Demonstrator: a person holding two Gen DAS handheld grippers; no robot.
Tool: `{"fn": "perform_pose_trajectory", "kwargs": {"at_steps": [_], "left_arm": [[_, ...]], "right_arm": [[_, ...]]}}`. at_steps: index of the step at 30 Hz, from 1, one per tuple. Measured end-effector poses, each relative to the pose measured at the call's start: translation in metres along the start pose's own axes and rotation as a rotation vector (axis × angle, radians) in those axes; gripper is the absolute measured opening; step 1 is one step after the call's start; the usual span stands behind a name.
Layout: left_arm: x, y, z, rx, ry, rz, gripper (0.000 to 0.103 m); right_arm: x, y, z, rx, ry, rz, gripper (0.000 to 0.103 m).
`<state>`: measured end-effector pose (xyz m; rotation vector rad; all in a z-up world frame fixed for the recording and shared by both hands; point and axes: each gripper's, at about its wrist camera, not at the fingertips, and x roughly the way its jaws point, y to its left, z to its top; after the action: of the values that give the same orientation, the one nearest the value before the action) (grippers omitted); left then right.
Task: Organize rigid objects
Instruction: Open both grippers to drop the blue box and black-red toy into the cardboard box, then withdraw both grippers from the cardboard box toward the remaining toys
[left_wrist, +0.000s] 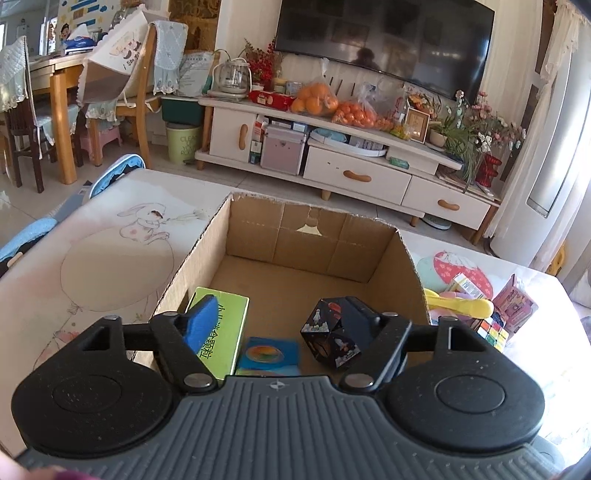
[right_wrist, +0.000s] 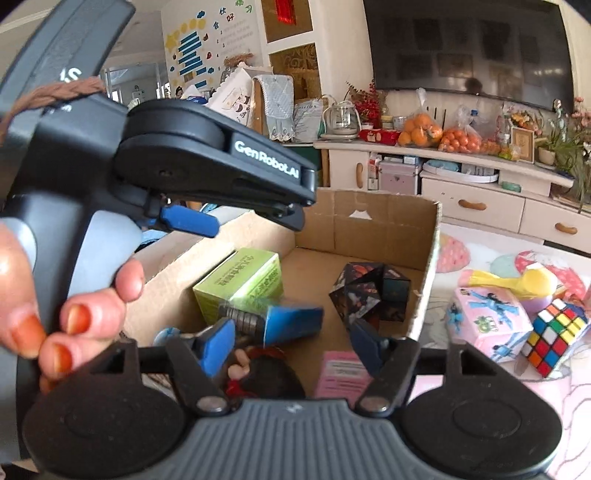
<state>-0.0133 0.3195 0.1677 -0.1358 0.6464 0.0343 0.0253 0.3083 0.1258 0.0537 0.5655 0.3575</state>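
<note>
An open cardboard box (left_wrist: 380, 254) (right_wrist: 428, 258) stands on the table. Inside lie a green box (left_wrist: 221, 325) (right_wrist: 240, 288), a black folding cube (left_wrist: 328, 332) (right_wrist: 369, 291) and a blue box (left_wrist: 269, 354) (right_wrist: 291, 321). My left gripper (left_wrist: 280, 314) is open and empty above the box's near end; it also shows from the side in the right wrist view (right_wrist: 255, 218). My right gripper (right_wrist: 291, 339) is open and empty at the box's near edge, over a pink card (right_wrist: 341, 373).
Right of the box lie a Rubik's cube (right_wrist: 554, 339) (left_wrist: 493, 330), a pink packet (right_wrist: 484, 321), a yellow toy (right_wrist: 517, 282) (left_wrist: 461, 306) and small cartons (left_wrist: 515, 302). A TV stand (left_wrist: 351, 155) stands beyond the table.
</note>
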Motion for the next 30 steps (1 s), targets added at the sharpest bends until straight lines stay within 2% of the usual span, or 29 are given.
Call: {"fn": "perform_pose_trajectory", "kwargs": {"at_steps": [11,16,21,30], "left_arm": [[0.0,0.002,0.0,-0.05,-0.005,0.019,0.103],[-0.001,-0.002,-0.001,-0.061,-0.003,0.002,0.103],[-0.002,-0.007,-0.003,-0.061,-0.003,-0.016,0.103],[0.001,-0.01,-0.005,-0.04,0.006,-0.034,0.103]], "right_arm": [[-0.038,-0.002,-0.009,-0.078,-0.109,-0.053,0.082],[-0.051,0.0,-0.012,-0.125,-0.168,-0.091,0.083],[-0.057,-0.005,-0.014,-0.135,-0.208,-0.126,0.093],[-0.06,-0.028,-0.017,-0.079,-0.211,-0.178,0.093]]}}
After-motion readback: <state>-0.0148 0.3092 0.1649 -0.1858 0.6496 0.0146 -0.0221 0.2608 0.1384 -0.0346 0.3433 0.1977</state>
